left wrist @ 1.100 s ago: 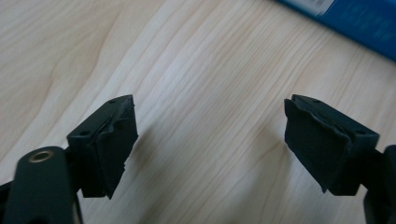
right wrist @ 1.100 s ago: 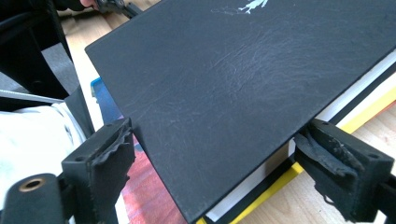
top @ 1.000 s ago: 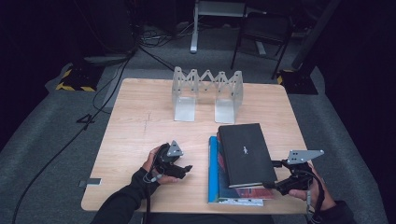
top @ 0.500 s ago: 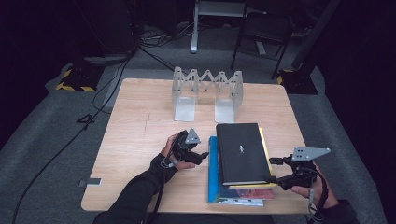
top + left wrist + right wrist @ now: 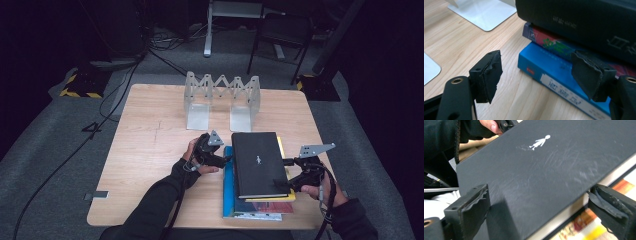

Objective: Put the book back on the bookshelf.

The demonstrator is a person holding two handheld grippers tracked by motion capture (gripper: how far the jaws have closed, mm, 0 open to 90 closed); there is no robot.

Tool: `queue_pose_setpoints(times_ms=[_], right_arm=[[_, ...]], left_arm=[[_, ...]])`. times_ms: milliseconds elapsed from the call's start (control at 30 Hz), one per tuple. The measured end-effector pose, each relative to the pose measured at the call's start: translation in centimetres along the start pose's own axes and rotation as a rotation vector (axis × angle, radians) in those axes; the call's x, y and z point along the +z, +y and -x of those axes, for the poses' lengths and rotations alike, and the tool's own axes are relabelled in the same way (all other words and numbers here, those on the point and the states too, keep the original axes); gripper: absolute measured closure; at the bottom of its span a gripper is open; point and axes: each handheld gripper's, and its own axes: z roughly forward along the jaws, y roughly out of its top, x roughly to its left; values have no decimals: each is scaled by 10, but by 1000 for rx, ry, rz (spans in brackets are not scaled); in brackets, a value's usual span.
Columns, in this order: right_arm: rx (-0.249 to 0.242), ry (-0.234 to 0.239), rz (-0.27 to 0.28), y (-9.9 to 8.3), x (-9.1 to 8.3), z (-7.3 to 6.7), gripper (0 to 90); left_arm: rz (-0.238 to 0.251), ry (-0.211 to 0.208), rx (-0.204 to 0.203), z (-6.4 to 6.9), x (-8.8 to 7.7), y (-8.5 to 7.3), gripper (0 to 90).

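Looking from the left across grey carpet [image 5: 50,165], with black cables [image 5: 115,100] trailing over it past a yellow-and-black striped base [image 5: 80,87] into a dark room. Moving on to the pale wooden table [image 5: 150,150], bare on this side. Standing toward its far edge, a folding metal rack [image 5: 222,97]. Holding the left gripper [image 5: 225,159] just beside the stack's left edge, jaws wide after closing a little, gripping nothing, pointing at the blue book [image 5: 228,190] at the bottom. Lying on top of the stack at the table's near right, the black book [image 5: 257,162]. Reaching in at its near right corner with the right gripper [image 5: 283,173], jaws just opening and standing wide, straddling that corner, not clamping it. Showing behind, a dark chair [image 5: 282,35].
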Motion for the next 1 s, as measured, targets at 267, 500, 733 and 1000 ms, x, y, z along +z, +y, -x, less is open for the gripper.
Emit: queue_pose_setpoints(times_ms=[267, 500, 733, 1000], right_arm=[[-25, -20, -16, 4, 1, -3, 24], [-49, -23, -4, 5, 4, -7, 28], [-73, -22, 7, 5, 5, -10, 31], [-116, -42, 18, 6, 4, -14, 35]], left_arm=[[10, 16, -16, -5, 11, 3, 271], [8, 29, -57, -15, 18, 3, 282], [26, 8, -75, -26, 24, 5, 328], [114, -117, -59, -33, 23, 7, 627]])
